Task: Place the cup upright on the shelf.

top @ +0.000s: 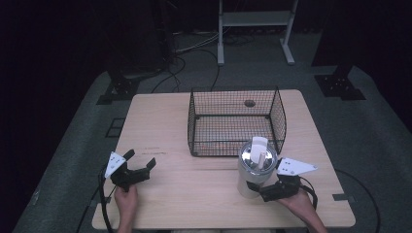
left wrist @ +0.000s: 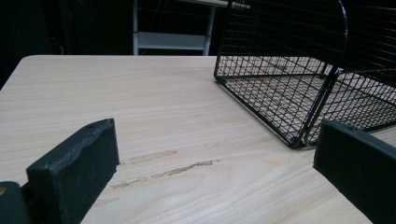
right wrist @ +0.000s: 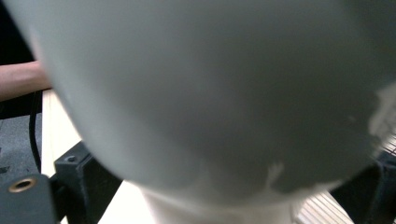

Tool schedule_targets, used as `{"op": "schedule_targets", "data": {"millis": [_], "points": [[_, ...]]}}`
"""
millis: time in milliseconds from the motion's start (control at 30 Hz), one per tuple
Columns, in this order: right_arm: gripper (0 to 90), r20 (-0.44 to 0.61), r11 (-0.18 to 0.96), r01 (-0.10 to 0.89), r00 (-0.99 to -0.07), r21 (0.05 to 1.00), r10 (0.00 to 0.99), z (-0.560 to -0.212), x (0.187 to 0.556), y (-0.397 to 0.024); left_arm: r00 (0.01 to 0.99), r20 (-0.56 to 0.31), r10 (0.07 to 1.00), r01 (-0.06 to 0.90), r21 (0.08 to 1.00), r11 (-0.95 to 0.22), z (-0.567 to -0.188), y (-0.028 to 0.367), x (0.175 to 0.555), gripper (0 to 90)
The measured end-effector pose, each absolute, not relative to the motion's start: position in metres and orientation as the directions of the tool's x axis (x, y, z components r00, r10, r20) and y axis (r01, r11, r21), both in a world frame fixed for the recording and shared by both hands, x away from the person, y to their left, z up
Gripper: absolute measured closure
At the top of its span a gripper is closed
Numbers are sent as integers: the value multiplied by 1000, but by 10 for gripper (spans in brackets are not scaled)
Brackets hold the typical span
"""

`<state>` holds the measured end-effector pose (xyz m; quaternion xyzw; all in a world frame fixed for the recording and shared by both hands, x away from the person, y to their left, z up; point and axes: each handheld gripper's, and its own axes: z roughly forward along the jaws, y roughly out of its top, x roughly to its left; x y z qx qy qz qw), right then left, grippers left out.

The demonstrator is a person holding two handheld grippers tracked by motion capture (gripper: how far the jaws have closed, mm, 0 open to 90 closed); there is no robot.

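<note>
A white tumbler point(top: 255, 167) with a shiny lid and a handle stands upright near the table's front right, just in front of the black wire basket point(top: 233, 145). My right gripper point(top: 257, 189) is shut on the tumbler's lower body from the near side. In the right gripper view the tumbler point(right wrist: 210, 93) looms very close, with a jaw on each side of its narrower base. My left gripper point(top: 141, 160) rests open at the front left of the table, nothing between its jaws. In the left gripper view the left gripper point(left wrist: 215, 154) faces bare wood, and the basket point(left wrist: 280, 70) sits ahead to the right.
The light wooden table point(top: 160, 121) has free room left of the basket. A round hole point(top: 249, 103) in the tabletop shows through the mesh. Beyond the table are a white frame point(top: 255, 19), floor cables point(top: 175, 68) and black stand bases point(top: 340, 85).
</note>
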<state>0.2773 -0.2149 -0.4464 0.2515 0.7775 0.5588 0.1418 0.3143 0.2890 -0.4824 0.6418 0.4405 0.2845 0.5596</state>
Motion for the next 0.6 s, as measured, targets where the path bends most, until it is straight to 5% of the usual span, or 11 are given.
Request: {"op": "schedule_targets", "data": {"millis": [600], "points": [[84, 43, 239, 209, -830, 948, 557, -448, 279, -210, 451, -128, 883, 247, 969, 14, -482, 289, 314, 0]]}}
